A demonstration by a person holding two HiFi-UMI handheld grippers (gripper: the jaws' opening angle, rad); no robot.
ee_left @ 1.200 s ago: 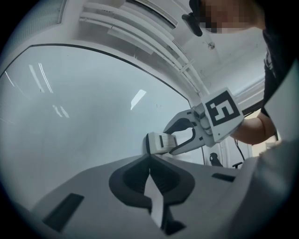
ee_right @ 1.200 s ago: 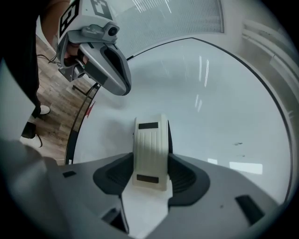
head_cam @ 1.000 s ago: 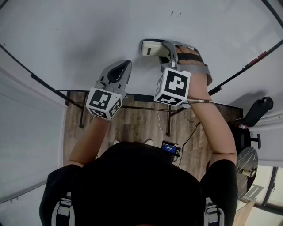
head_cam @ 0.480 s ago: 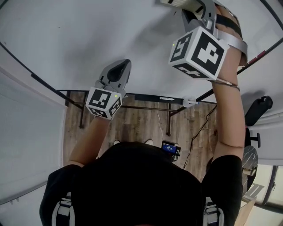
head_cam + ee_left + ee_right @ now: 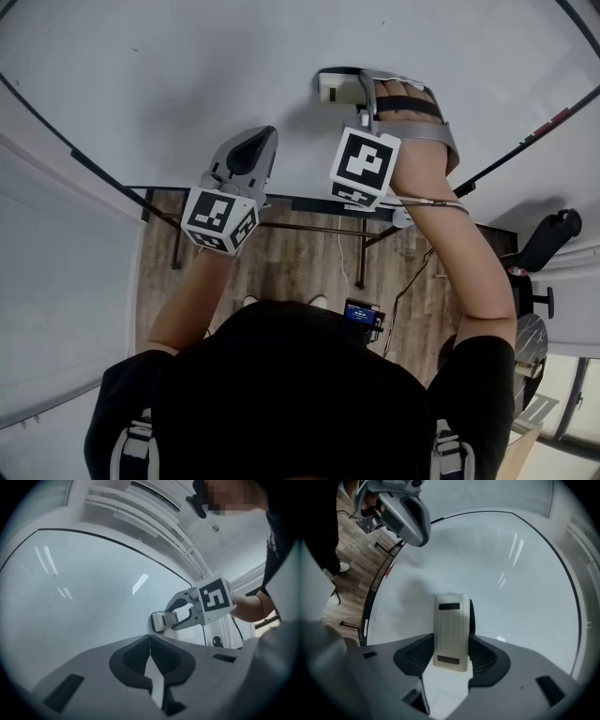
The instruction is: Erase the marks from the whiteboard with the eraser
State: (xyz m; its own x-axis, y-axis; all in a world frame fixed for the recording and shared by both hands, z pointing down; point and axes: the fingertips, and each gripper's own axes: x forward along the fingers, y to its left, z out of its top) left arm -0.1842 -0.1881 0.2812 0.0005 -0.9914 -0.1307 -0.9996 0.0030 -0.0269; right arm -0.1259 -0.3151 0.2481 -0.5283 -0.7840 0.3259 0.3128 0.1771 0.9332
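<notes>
1. Your right gripper [image 5: 361, 89] has come back down the whiteboard [image 5: 169, 66] from the top edge of the head view, where it was half a second ago. Your left gripper [image 5: 258, 141] has not shifted.
2. The right jaws are clamped on the eraser [image 5: 451, 630], one on each long side, with its pale ribbed back facing that gripper's camera.
3. The eraser lies against the board just ahead of the right gripper. Its wiping face is hidden; only a dark edge shows along one side.
4. Your left jaws are pressed together with nothing between them. The eraser sits ahead of them and to their right.
5. You cannot tell whether the left tips touch the board. In the head view your hand [image 5: 412, 141] and the marker cube [image 5: 364, 167] cover much of the right jaws.
</notes>
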